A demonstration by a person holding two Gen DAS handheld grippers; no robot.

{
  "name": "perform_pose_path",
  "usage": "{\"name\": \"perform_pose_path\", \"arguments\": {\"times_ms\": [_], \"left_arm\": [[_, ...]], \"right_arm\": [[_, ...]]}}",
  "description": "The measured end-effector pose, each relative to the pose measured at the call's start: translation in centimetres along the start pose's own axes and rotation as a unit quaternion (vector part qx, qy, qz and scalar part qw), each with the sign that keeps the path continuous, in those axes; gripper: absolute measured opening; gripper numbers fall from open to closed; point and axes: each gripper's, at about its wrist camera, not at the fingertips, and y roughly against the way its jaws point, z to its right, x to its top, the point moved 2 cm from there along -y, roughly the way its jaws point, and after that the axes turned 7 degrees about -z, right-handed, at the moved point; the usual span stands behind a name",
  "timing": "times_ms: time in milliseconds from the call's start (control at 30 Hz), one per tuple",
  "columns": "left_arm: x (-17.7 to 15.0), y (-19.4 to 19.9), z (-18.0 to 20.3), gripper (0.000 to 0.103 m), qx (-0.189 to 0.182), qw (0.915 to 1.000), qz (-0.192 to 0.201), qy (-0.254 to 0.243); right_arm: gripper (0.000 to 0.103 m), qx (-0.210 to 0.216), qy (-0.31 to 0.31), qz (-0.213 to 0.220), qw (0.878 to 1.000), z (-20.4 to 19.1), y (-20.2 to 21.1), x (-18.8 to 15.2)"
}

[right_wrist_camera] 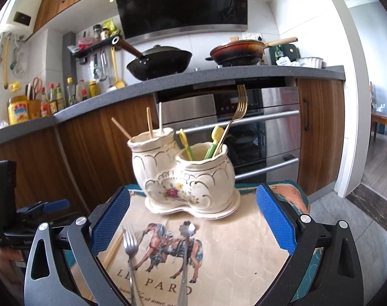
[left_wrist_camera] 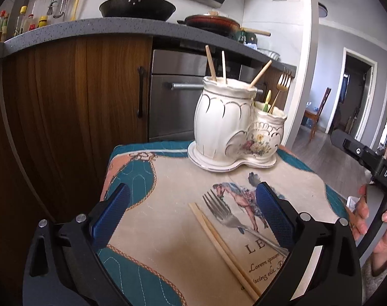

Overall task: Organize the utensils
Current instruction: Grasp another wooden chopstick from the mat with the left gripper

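The left gripper (left_wrist_camera: 192,213) stands with its blue pads spread wide, nothing pinched; between them on the mat (left_wrist_camera: 168,178) lie a steel fork (left_wrist_camera: 225,215) and a pair of pale wooden chopsticks (left_wrist_camera: 219,239), side by side, tips pointing toward the holder. The right gripper (right_wrist_camera: 192,216) is spread just as wide and empty. Below it lie the same fork (right_wrist_camera: 130,248), tines away from the camera, and a steel spoon (right_wrist_camera: 187,232) with a flower-shaped end, roughly parallel and a little apart. The chopsticks (right_wrist_camera: 114,248) peek out beside its left pad.

Past both grippers, at the mat's far edge, sits the holder (right_wrist_camera: 185,181): a cream ceramic piece of two joined jars on one base, with gold scallop lines and a painted flower spray. One jar holds three chopsticks; the other holds a gold fork (right_wrist_camera: 238,112) and yellow-green utensils (right_wrist_camera: 212,140). A hand (left_wrist_camera: 372,219) grips the right gripper's handle.
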Motion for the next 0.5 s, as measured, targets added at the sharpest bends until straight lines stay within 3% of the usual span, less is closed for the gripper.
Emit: {"name": "perform_pose_path", "arguments": {"times_ms": [100,233,267,500], "left_arm": [[-0.7,-1.1,0.4,0.097,0.016,0.9987,-0.046,-0.019],[-2.6,-2.9,0.8,0.096,0.009,0.9912,-0.126,-0.040],[-3.0,-3.2,1.0,0.092,0.008,0.9892,-0.139,-0.047],[-4.2,-3.7,1.5,0.068,0.001,0.9840,-0.169,-0.055]], "right_arm": [[0.098,-0.001,0.002,-0.013,1.000,-0.4,-0.7,-0.2],[0.098,-0.004,0.012,-0.019,1.000,-0.8,-1.1,-0.5],[0.098,-0.006,0.015,-0.021,1.000,-0.9,-1.3,-0.5],[0.098,-0.002,0.019,-0.030,0.999,-1.1,-1.7,-0.7]]}}
